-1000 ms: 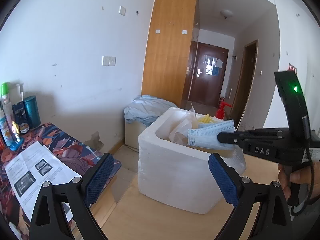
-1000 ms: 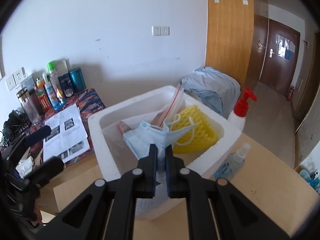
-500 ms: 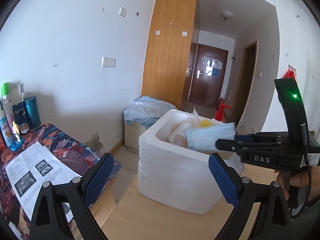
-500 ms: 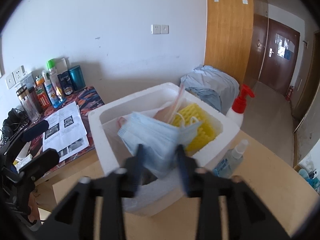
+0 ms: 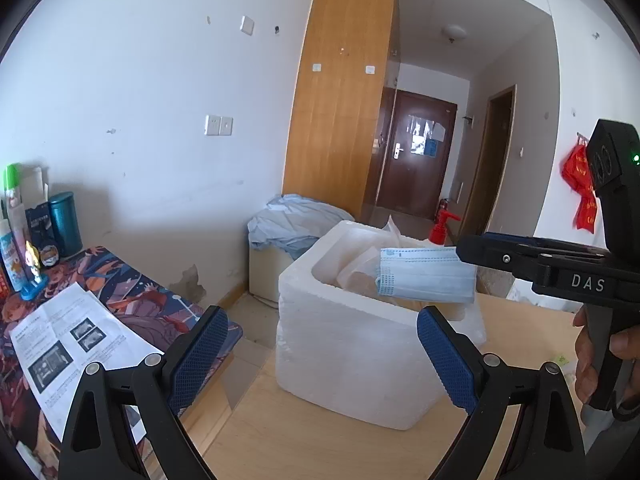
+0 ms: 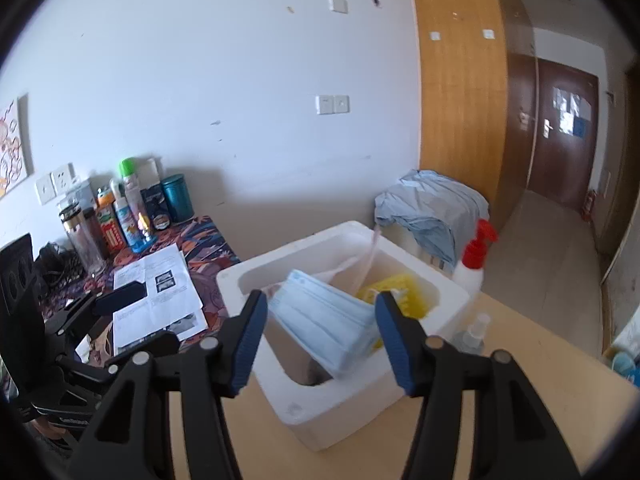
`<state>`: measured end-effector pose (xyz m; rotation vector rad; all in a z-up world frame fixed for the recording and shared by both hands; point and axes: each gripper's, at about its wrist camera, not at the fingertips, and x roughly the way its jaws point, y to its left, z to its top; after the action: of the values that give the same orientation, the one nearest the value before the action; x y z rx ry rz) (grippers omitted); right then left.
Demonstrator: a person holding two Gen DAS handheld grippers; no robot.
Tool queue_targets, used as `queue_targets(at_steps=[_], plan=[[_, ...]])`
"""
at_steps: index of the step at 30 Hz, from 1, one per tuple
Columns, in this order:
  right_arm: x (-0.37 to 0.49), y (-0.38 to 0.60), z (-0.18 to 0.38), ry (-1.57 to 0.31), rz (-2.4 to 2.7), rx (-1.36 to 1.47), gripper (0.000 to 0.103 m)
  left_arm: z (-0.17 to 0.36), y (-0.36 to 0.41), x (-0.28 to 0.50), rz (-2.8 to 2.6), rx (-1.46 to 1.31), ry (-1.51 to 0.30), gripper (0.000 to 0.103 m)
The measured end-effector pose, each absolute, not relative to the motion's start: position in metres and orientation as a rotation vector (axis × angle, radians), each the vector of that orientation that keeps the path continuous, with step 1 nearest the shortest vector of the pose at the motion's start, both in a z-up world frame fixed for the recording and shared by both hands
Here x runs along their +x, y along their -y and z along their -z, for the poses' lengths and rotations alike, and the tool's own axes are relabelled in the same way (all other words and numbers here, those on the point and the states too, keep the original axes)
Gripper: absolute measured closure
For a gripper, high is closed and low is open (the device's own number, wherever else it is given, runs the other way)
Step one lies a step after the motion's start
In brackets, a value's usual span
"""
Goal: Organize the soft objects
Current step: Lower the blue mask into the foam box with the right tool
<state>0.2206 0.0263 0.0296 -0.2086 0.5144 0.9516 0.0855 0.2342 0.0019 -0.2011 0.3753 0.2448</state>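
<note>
My left gripper gapes, holding nothing, short of the foam box. The masks lie over the box's opening, beside the yellow sponge. My right gripper stands spread wide around them, not pinching.

So the light wooden surface has a white foam box sitting at its far-left edge, and a small clear spray bottle stands just beside the box's right wall, near the far edge.
</note>
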Motion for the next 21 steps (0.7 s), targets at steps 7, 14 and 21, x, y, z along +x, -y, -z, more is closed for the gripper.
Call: queue_targets(at_steps=[7, 14, 21], plan=[[0.226, -0.054, -0.015, -0.571, -0.936, -0.281, 0.093, 0.000, -0.239, 0.084, -0.249, -0.212, -0.375, 0.007], [0.239, -0.066, -0.011, -0.614, -0.915, -0.289, 0.094, 0.003, -0.247, 0.084, -0.247, -0.228, -0.375, 0.007], [0.250, -0.082, 0.006, -0.689, -0.920, -0.321, 0.093, 0.005, -0.253, 0.084, -0.246, -0.241, -0.372, 0.007]])
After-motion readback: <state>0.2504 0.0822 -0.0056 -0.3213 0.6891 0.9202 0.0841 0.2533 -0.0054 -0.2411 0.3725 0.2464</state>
